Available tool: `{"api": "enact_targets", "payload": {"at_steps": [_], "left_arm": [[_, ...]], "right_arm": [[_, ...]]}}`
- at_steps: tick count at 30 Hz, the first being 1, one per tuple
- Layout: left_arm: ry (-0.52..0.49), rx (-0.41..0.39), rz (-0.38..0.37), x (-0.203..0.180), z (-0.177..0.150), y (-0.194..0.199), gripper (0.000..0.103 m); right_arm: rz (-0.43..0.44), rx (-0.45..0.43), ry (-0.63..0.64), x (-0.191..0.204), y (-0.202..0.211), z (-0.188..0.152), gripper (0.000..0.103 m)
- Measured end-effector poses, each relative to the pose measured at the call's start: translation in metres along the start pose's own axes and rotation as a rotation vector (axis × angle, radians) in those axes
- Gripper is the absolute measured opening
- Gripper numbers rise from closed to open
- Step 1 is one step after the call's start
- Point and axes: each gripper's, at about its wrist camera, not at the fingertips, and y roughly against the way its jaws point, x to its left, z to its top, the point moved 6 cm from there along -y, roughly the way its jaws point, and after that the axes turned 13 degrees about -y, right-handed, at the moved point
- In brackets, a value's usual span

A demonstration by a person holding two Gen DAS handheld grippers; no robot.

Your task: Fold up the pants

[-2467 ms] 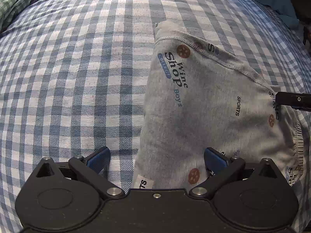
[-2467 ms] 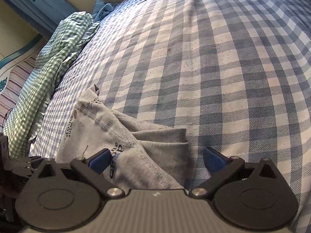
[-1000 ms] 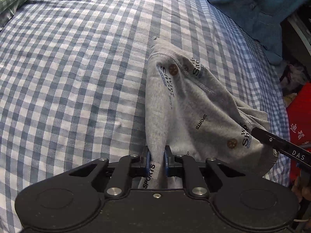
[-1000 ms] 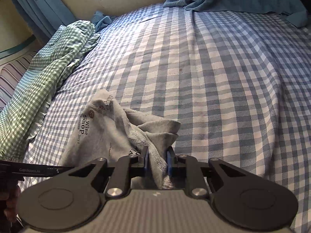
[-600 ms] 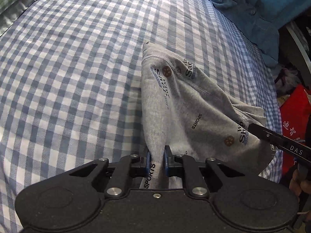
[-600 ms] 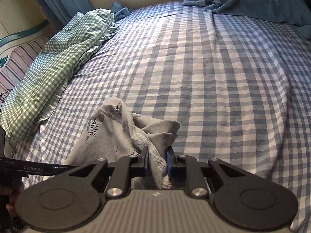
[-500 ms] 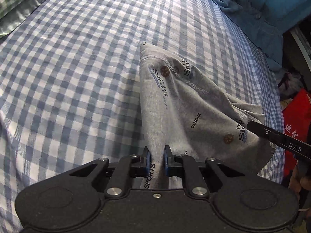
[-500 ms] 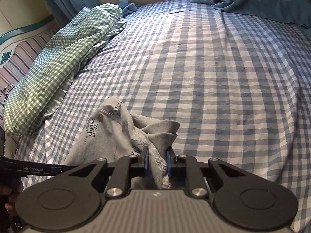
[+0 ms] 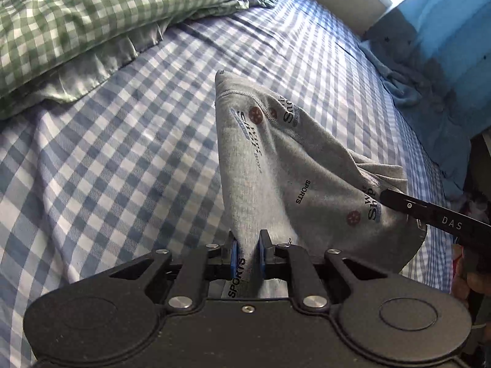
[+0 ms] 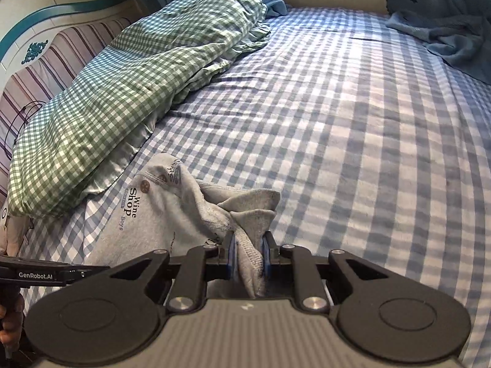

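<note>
Two hand-held grippers carrying a pair of grey printed pants over a bed with a blue-and-white checked sheet.

Change: a couple of seconds earlier both pairs of jaws stood wide apart around the cloth while it lay on the sheet. Since then each has closed on an edge, and the two grippers have swept sideways across the bed together, so that the green checked duvet, earlier at the margin, now fills the upper left of both views. The blue blanket near the far edge has likewise come into sight. Judged from this, the pick-up step is done and the garment is being carried or dragged to a laying-out spot; no fold appears to have been made yet, since the fabric hangs bunched and creased between the two grips.

Jaws: the left gripper has its jaws drawn nearly together, pinching a narrow gather of the grey knit at the word "SPORTS". The right gripper is equally narrow, its jaws clamping a thicker wad that includes a stitched hem. Each gripper's finger appears at the margin of the other's view.

Position of the garment: lifted at both held edges, with its far corner trailing down to or just above the sheet; whether that corner touches cannot be told. It lies near the lower end of the duvet and well apart from the blanket.
</note>
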Motion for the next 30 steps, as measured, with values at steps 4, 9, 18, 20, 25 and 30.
{"api": "enact_targets", "payload": {"at_steps": [4,9,18,20,25,30], "left_arm": [[0.041,-0.034,0.011,0.013,0.024,-0.015,0.014],[0.065,-0.019,0.021,0.028,0.038,-0.037,0.014],[0.074,0.028,0.022,0.045,0.031,-0.048,0.015],[0.074,0.034,0.022,0.047,0.03,-0.05,0.015],[0.084,0.041,0.033,0.049,0.025,-0.05,0.016],[0.101,0.042,0.06,0.053,0.021,-0.044,0.025]], "right_arm": [[-0.045,0.03,0.039,0.011,-0.033,0.037,0.02],[-0.084,0.078,0.03,0.017,-0.071,0.058,0.02],[-0.123,0.135,0.067,0.019,-0.098,0.052,0.021],[-0.126,0.136,0.056,0.017,-0.099,0.051,0.022],[-0.157,0.13,0.072,0.016,-0.104,0.048,0.026],[-0.207,0.099,0.099,0.016,-0.101,0.046,0.044]]}}
